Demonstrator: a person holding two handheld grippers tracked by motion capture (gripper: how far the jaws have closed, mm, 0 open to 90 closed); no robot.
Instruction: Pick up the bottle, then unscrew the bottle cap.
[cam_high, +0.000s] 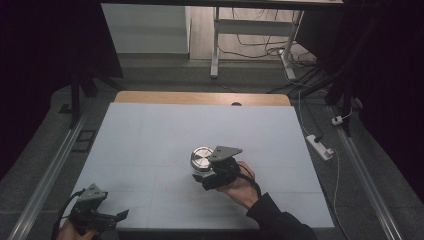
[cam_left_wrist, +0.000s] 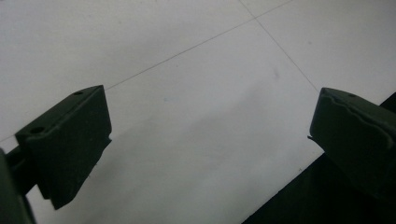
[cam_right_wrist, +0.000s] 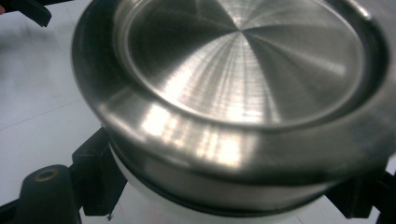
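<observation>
A round container with a brushed steel lid (cam_high: 201, 158) and a white body sits near the middle of the white table mat (cam_high: 150, 135). My right gripper (cam_high: 200, 175) comes at it from the right, shut on it. In the right gripper view the steel lid (cam_right_wrist: 243, 79) looms close, and the two black jaws of the right gripper (cam_right_wrist: 224, 196) press on the white body under the lid's rim. My left gripper (cam_high: 117, 217) rests at the mat's front left corner, open, with nothing in it. In the left gripper view its jaws (cam_left_wrist: 210, 140) stand wide apart over bare mat.
The mat's front edge (cam_left_wrist: 299, 182) runs just under the left gripper's right jaw. A strip of wooden tabletop (cam_high: 200, 97) shows at the far side. A power strip (cam_high: 320, 146) and cables lie on the floor to the right, and desk legs (cam_high: 215, 55) stand beyond.
</observation>
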